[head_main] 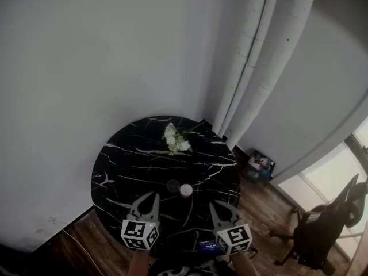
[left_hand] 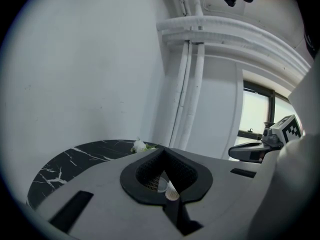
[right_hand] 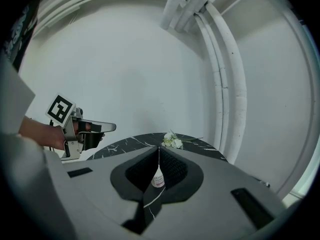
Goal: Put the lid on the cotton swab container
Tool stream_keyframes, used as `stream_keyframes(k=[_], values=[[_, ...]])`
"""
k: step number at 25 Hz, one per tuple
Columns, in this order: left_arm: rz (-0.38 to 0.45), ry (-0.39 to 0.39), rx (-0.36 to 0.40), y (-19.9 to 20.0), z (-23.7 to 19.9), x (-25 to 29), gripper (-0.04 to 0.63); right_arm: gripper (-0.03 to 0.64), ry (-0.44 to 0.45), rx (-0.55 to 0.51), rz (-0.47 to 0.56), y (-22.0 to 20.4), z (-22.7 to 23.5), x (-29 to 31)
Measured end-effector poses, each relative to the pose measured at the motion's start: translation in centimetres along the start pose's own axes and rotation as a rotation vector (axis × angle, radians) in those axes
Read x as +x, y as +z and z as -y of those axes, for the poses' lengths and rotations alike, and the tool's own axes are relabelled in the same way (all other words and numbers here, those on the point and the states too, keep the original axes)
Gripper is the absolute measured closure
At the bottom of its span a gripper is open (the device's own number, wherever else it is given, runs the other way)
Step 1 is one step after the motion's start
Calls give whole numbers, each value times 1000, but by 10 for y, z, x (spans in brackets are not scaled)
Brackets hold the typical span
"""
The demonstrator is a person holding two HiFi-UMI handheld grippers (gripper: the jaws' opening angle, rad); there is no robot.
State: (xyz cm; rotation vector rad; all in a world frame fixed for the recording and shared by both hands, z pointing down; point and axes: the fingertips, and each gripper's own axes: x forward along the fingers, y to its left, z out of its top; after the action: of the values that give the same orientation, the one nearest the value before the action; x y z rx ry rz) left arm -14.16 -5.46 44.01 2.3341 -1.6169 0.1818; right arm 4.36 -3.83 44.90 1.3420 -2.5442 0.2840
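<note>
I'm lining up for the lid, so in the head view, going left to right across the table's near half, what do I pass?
Left gripper → clear lid → cotton swab container → right gripper. The flowers farther back overlap the lid and container sideways, so they are left out.

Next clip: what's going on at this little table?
A person holds a gripper in each hand over the near edge of a round black marble table. The left gripper and right gripper are both shut and empty. The cotton swab container stands mid-table, its clear lid lying beside it, not yet on. White flowers lie at the far side.
</note>
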Motion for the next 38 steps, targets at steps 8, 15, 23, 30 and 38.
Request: stream_keyframes(k=[8,15,23,30,38], values=[[-65,-10,-1,-19,-5,33,581,598,31,4,-74,-21,9,25],[-143,-12,17,-45,-9,56,581,597,83,26,-140,-43,10,48],[-212,13,-1,-74,-23,73,580,597,133,31,-203,-65,9,76],[-250,-13,-14,-93,-26,90,580,597,149,32,-240,-85,11,95],[-276,-40,-54,-105,-26,98,577,597,171,68,-235,-92,9,104]])
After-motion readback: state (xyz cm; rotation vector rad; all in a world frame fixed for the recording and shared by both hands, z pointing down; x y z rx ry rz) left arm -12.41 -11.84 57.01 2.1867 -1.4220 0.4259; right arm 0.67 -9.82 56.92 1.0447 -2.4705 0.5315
